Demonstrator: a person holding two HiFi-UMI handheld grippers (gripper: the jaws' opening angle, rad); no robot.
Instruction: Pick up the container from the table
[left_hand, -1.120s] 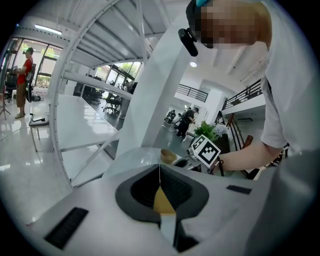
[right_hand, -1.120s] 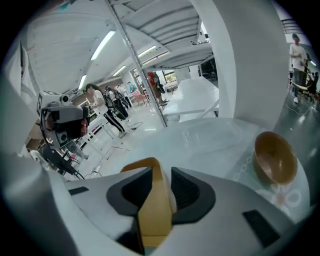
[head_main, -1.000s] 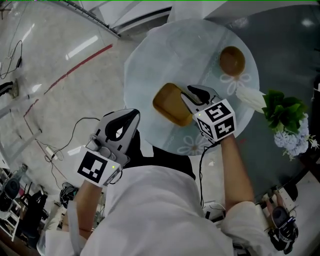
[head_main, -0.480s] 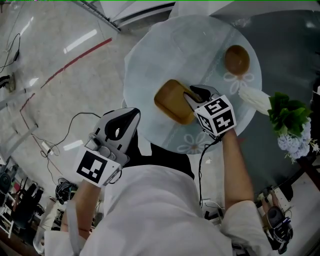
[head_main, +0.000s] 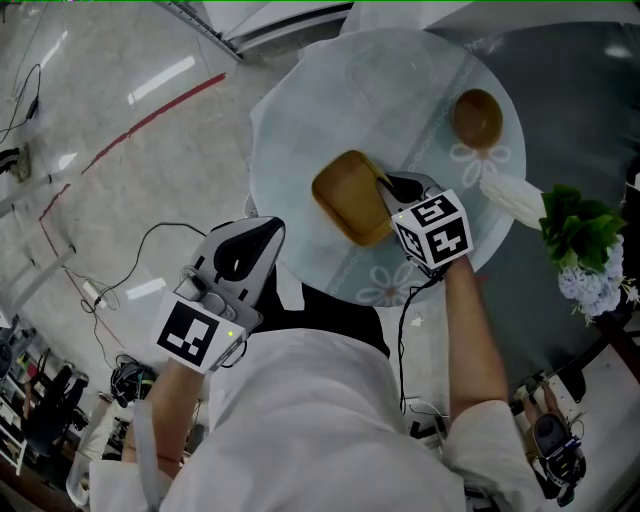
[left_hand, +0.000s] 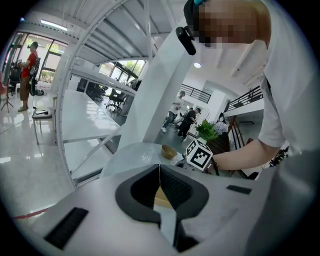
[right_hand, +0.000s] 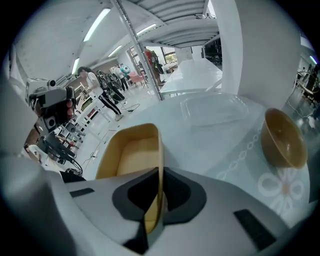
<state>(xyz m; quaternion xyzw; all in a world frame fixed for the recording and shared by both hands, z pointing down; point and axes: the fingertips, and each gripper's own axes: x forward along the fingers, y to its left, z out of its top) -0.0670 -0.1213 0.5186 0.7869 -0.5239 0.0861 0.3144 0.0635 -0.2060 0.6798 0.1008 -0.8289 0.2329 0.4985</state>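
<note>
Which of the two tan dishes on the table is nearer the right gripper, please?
The rectangular container, whose near wall stands between the closing jaws of the right gripper; the round bowl sits apart, farther across the table.

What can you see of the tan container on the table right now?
The tan container is an open, empty rectangular tray with rounded corners and thin upright walls, plastic-looking and matte. It appears to sit flat on the round table, near the person's edge. The right gripper is closing its jaws on one long side wall, one pad inside, one outside. Nothing else touches it.
</note>
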